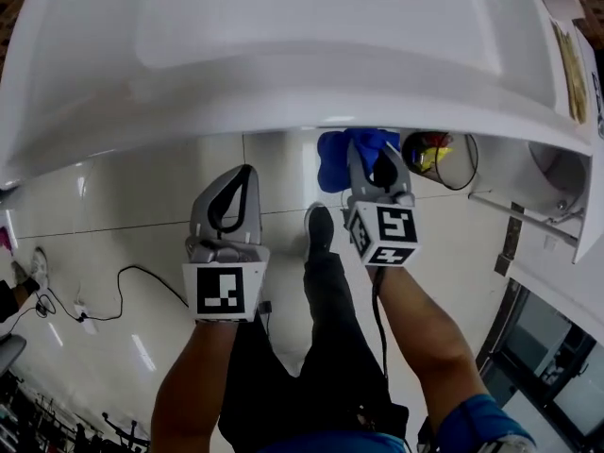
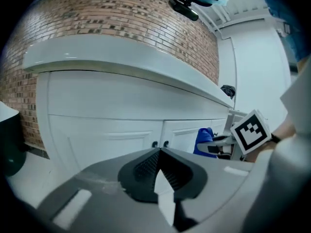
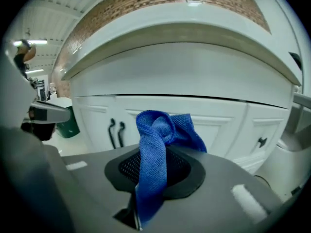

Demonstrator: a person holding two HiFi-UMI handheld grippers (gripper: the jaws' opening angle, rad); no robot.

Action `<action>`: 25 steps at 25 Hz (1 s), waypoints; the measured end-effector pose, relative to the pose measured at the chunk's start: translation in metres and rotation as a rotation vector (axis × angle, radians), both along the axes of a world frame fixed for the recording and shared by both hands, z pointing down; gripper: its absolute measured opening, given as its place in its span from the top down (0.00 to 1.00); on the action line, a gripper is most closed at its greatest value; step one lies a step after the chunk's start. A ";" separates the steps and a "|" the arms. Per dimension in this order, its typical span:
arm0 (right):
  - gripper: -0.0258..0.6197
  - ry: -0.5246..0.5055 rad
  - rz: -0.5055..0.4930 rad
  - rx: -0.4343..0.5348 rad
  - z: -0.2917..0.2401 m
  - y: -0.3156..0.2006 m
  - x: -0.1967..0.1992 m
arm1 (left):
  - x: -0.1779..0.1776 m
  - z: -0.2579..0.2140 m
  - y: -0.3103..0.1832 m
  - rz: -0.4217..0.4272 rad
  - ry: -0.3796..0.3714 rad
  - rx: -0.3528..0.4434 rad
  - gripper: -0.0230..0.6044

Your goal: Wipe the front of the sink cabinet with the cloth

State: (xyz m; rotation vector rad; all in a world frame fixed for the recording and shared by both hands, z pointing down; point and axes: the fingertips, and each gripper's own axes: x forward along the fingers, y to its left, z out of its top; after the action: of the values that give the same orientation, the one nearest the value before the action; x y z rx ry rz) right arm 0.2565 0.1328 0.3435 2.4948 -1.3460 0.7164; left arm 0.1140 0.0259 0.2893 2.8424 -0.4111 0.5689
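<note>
Right gripper (image 3: 154,148) clamped on blue woven cloth (image 3: 163,124), just off white sink cabinet front (image 3: 204,76); left gripper (image 2: 159,152) closed, empty.

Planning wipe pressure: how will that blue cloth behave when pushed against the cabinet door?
Probably floppy: the blue cloth droops and bunches over the right tongs. Its loose woven top likely flattens and drags, not slides, on the smooth cabinet door.

The floor (image 1: 123,215) is of glossy pale tiles, and a thin black cable (image 1: 143,268) lies on it in a curve. A dark round bin (image 1: 413,151) holds something yellow. A green bin (image 3: 70,123) stands on the floor. The wall (image 2: 112,13) behind is of brown brick.
</note>
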 end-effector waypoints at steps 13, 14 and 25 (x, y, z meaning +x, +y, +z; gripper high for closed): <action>0.82 0.094 0.152 -0.090 0.042 0.101 0.139 | 0.093 0.026 0.062 0.057 -0.011 0.014 0.96; 0.82 0.093 0.153 -0.084 0.046 0.099 0.139 | 0.094 0.029 0.061 0.059 -0.010 0.020 0.96; 0.82 0.024 0.077 0.016 0.063 0.004 0.070 | 0.021 0.036 0.000 -0.037 -0.041 0.069 0.96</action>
State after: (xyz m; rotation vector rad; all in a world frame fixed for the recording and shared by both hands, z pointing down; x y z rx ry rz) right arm 0.3262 0.1365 0.4062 2.5715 -1.2593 0.6922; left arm 0.1349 0.0262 0.3249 2.8857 -0.4990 0.6184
